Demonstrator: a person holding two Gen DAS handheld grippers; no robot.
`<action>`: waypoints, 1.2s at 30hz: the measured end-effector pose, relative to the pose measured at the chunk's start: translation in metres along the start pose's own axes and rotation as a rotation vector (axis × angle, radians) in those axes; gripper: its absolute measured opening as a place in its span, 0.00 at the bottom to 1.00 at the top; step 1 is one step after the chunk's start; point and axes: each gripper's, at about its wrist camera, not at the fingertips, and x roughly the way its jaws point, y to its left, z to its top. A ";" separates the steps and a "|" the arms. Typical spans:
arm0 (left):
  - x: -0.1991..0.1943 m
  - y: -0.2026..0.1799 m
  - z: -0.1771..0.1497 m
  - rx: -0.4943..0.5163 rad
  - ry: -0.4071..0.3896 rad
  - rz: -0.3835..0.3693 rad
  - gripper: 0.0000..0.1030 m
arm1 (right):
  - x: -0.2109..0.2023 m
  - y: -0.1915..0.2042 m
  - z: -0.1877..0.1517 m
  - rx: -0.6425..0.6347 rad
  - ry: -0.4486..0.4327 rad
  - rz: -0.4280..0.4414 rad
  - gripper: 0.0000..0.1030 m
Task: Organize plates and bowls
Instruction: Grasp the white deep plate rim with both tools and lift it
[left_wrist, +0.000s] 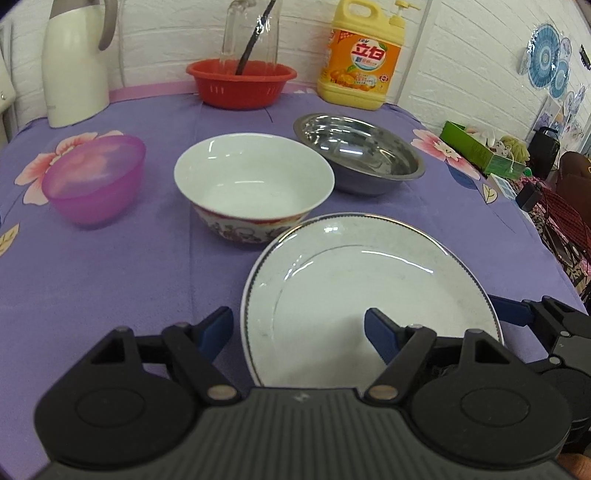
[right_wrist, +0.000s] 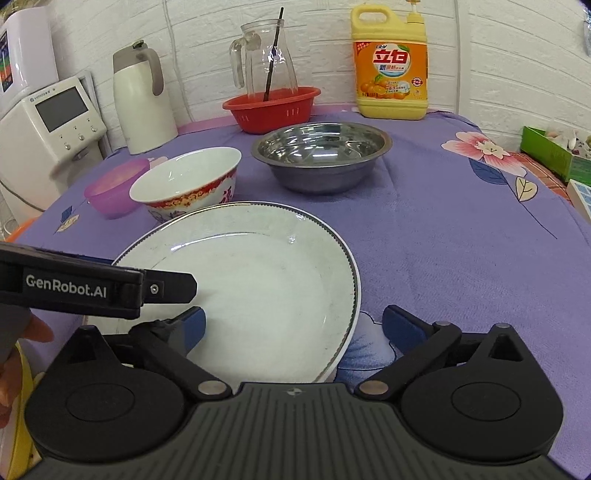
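Left gripper (left_wrist: 299, 328): jaws wide and empty, astride the near-left rim of the round white porcelain plate (left_wrist: 369, 295).
Right gripper (right_wrist: 293, 326): jaws wide and empty, astride its right rim.
Risk: the glazed plate may slip and knock the white ceramic bowl with red pattern (left_wrist: 255, 184) just beyond.

The plate (right_wrist: 258, 288) right by the grippers is white with a thin dark rim. Past it, the china bowl (right_wrist: 186, 184) is white inside, red and flowery outside. Further on are a shiny silver metal bowl (right_wrist: 321, 162), a see-through purple bowl (left_wrist: 94, 179), a red basket (left_wrist: 240, 83), a yellow-orange soap bottle (right_wrist: 391, 66), all on a purple tablecloth (right_wrist: 443, 240) with pink flowers.
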 end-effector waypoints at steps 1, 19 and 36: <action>0.000 0.000 0.000 0.006 0.001 0.002 0.75 | 0.000 0.001 0.000 -0.011 0.002 -0.008 1.00; 0.004 -0.012 -0.001 0.049 -0.005 0.039 0.77 | 0.006 0.008 0.002 -0.044 -0.004 -0.004 1.00; 0.007 -0.026 0.000 0.072 0.007 0.088 0.70 | 0.000 0.009 -0.001 -0.051 -0.028 0.019 1.00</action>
